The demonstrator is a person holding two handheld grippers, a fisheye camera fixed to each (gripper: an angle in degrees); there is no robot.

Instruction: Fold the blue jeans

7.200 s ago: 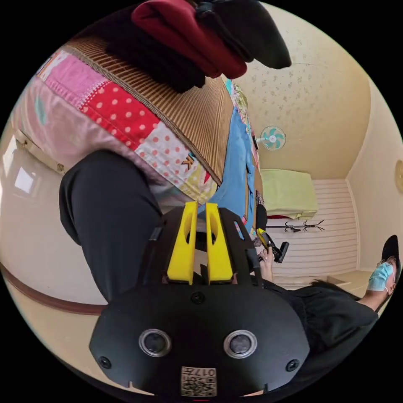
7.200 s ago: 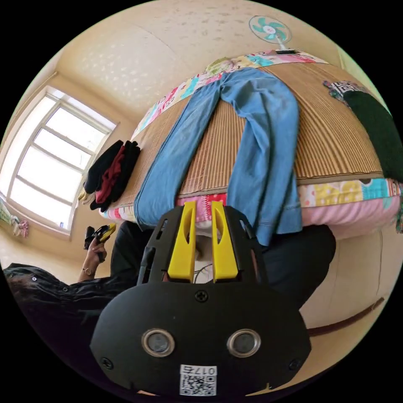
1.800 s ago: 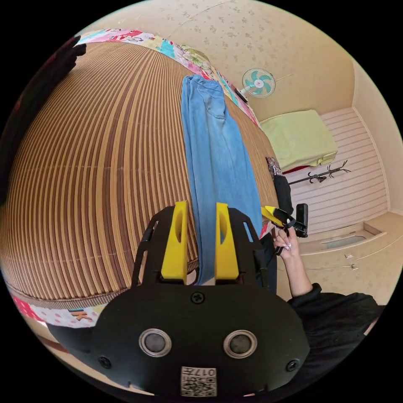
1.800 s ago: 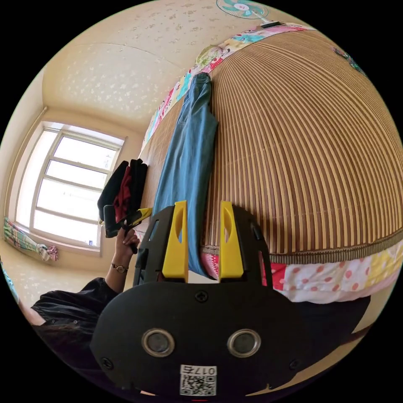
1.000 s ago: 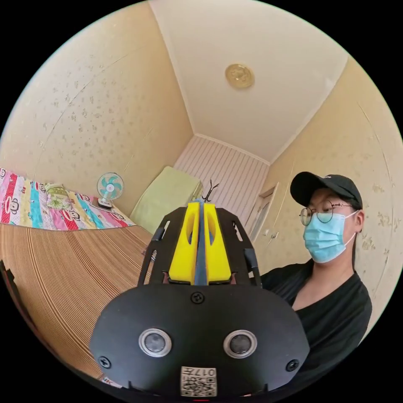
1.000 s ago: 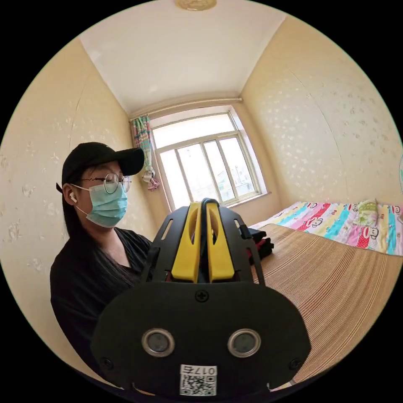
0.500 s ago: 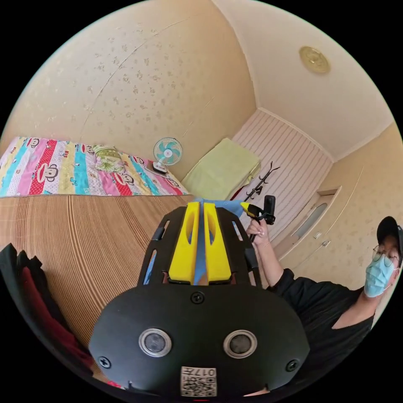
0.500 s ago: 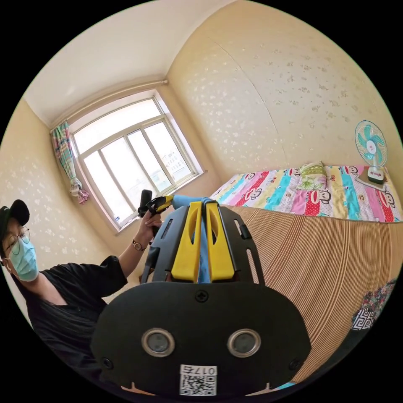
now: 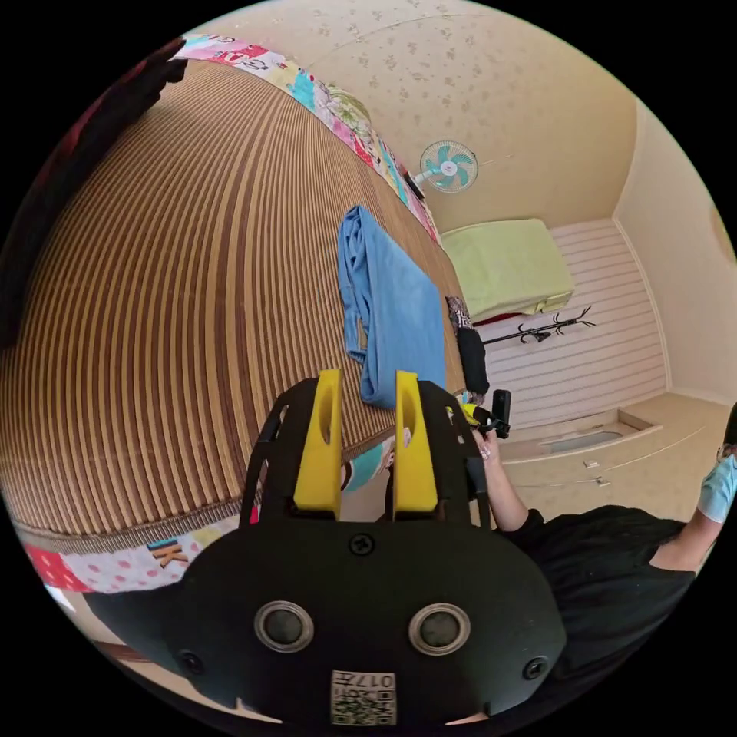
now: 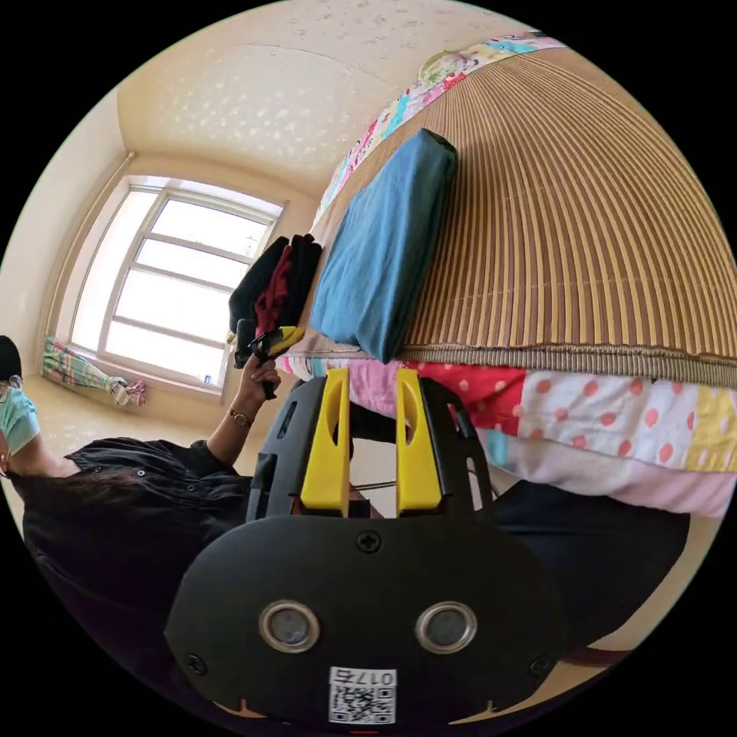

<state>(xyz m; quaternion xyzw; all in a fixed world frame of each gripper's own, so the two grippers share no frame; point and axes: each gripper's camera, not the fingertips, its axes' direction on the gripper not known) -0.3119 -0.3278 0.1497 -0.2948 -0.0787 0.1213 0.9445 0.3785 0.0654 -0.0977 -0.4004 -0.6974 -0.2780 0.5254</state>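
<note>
The jeans (image 9: 391,307) lie folded in half on the mat (image 9: 192,307) near its edge; both the left gripper (image 9: 361,453) and the right gripper (image 10: 367,445) stand open, empty (just short of the cloth); next, I judge, another fold, gripping one end.

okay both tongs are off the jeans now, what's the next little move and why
Probably one more fold. The blue jeans lie doubled in a long strip on the striped mat, and both the left tongs and right tongs hang open beside the near end, so grip that end.
</note>
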